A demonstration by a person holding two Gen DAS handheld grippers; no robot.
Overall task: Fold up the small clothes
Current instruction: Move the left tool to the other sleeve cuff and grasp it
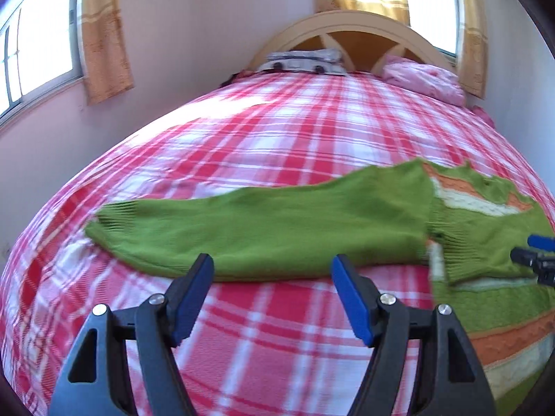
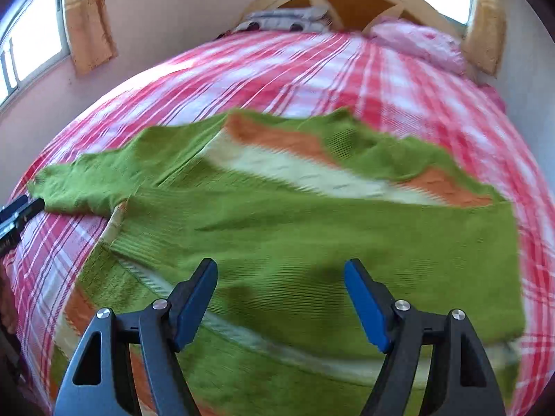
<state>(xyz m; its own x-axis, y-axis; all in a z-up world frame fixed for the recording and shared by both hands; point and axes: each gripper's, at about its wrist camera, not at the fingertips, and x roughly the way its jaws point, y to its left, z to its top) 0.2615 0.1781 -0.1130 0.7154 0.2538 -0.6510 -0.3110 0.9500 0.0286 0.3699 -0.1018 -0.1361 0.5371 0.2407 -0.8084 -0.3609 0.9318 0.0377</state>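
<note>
Now wide open, holding nothing: left gripper (image 1: 272, 265) just before green sweater sleeve (image 1: 249, 228), right gripper (image 2: 281, 270) above sweater body (image 2: 312, 228).

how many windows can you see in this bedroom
2. One window is in the wall left of the bed, beside an orange curtain. The other window is behind the headboard. Others may lie outside the views.

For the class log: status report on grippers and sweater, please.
Left gripper open, empty. Right gripper open, empty. Sweater flat on bed, sleeve out. Nothing in the way.
</note>
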